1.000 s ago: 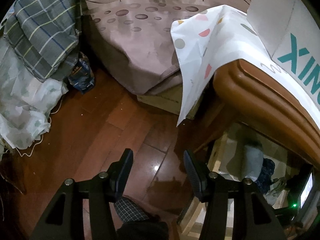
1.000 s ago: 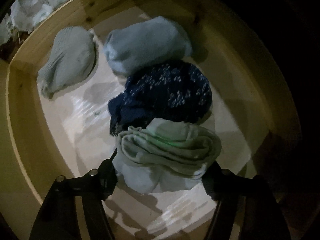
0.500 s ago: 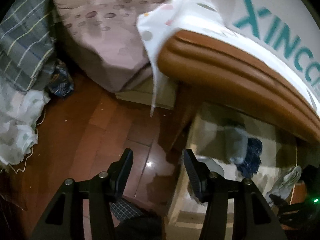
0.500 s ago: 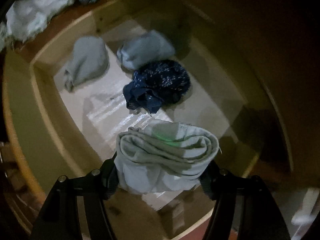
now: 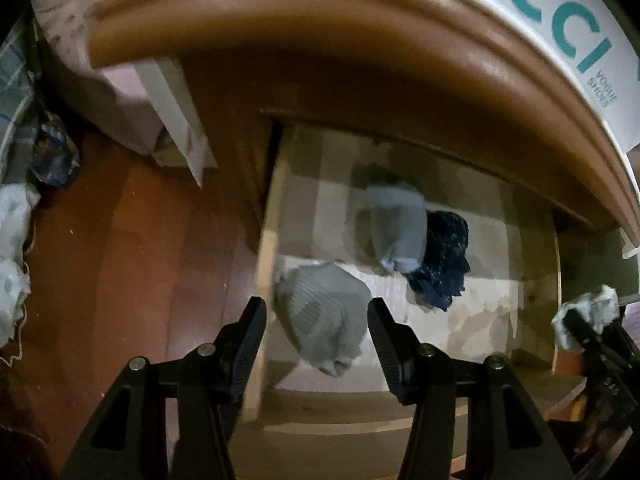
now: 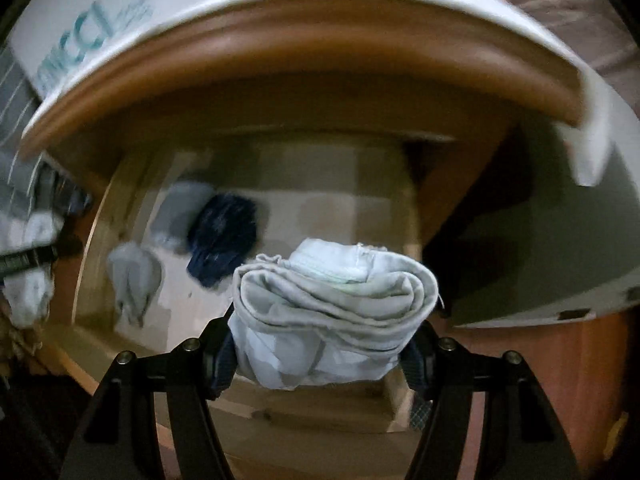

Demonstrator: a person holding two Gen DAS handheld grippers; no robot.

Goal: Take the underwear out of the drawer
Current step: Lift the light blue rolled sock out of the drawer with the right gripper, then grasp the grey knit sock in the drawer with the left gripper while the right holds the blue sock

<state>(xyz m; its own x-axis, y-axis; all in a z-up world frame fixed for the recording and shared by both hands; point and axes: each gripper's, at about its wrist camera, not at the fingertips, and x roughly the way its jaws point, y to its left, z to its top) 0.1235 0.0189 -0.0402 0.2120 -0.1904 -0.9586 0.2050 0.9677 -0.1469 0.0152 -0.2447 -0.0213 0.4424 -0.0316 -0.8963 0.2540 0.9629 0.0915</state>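
The wooden drawer (image 5: 267,264) stands open under the cabinet top. In it lie a grey rolled underwear (image 5: 326,320), a light blue one (image 5: 398,228) and a dark blue patterned one (image 5: 444,264). My left gripper (image 5: 316,344) is open and empty above the drawer's left front, with the grey roll between its fingers in view. My right gripper (image 6: 320,360) is shut on a pale green-grey rolled underwear (image 6: 332,312) and holds it up above the drawer's front (image 6: 304,412). It also shows in the left wrist view (image 5: 584,316) at the far right.
The brown cabinet top (image 5: 360,40) overhangs the drawer, with a white shoe box (image 5: 580,12) on it. A red-brown wooden floor (image 5: 132,260) lies to the left, with a bed (image 5: 120,120) and heaped cloth (image 5: 12,260) beyond.
My right gripper has lifted the pale rolled underwear up and back out of the drawer. My left gripper has swung right from the floor to over the drawer.
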